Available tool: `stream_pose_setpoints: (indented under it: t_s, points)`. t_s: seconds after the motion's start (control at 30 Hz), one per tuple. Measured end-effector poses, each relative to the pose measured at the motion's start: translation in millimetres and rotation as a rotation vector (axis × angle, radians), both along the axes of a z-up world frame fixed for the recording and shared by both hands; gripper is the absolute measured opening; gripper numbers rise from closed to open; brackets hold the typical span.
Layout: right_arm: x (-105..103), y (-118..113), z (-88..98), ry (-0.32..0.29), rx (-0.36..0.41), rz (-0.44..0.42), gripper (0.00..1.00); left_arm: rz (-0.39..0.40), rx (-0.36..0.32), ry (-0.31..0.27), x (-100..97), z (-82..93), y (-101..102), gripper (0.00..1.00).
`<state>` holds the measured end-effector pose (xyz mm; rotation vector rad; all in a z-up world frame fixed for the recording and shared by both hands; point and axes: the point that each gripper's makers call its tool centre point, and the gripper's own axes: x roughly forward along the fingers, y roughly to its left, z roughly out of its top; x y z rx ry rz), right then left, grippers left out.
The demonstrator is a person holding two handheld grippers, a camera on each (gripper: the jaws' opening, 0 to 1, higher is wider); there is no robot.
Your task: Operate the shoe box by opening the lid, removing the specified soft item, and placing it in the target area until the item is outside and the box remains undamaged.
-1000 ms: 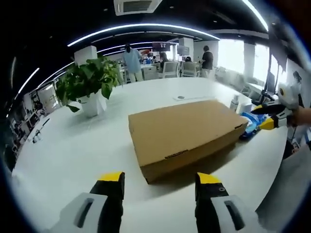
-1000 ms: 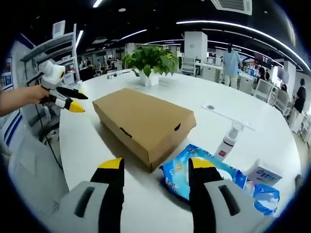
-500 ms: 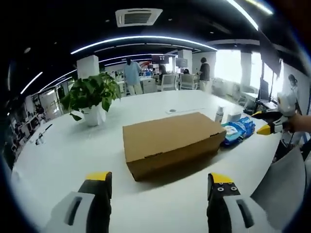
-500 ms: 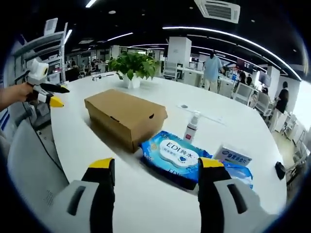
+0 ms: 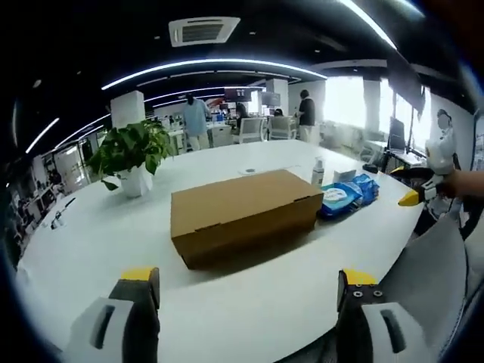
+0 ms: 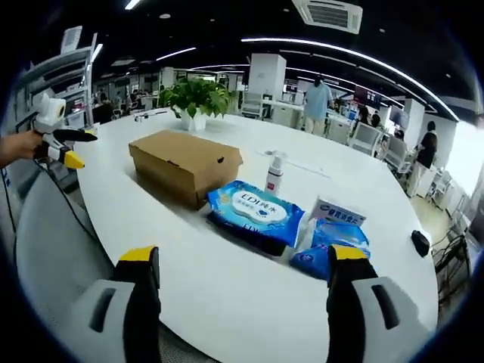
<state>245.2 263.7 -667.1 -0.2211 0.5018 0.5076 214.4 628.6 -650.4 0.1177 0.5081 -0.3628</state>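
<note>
A closed brown cardboard shoe box (image 5: 240, 215) (image 6: 184, 162) lies on the white round table (image 5: 91, 242) (image 6: 249, 295), lid down. My left gripper (image 5: 248, 291) hangs open well short of the box, over the near table edge. My right gripper (image 6: 242, 268) is open too, back from the box, with a blue wet-wipes pack (image 6: 255, 212) (image 5: 349, 193) between it and the box. The right gripper (image 5: 414, 185) shows at the far right of the left gripper view in a hand; the left gripper (image 6: 64, 147) shows at the far left of the right gripper view.
A potted green plant (image 5: 132, 155) (image 6: 193, 98) stands behind the box. A white spray bottle (image 6: 274, 174) (image 5: 318, 171), a small white box (image 6: 338, 214) and a second blue pack (image 6: 329, 249) lie beside the wipes. People stand at desks in the background.
Both cameras have pulled back from the table, so the box looks smaller. Both grippers' jaws stand wider apart than a second ago. The box has not moved.
</note>
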Motion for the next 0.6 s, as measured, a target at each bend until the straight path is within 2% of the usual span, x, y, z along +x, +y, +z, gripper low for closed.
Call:
stream_pose_setpoints:
  t_s: [0.17,0.6]
  points:
    - [-10,-9,-1.9,0.005,0.011,-0.013,0.96,0.024,-0.031,-0.002,-6.1,-0.6,1,1.0]
    - [-27,-44,-2.6,0.015,0.048,-0.101,0.96,0.055,-0.048,-0.005,-15.2,-3.9,3,1.0]
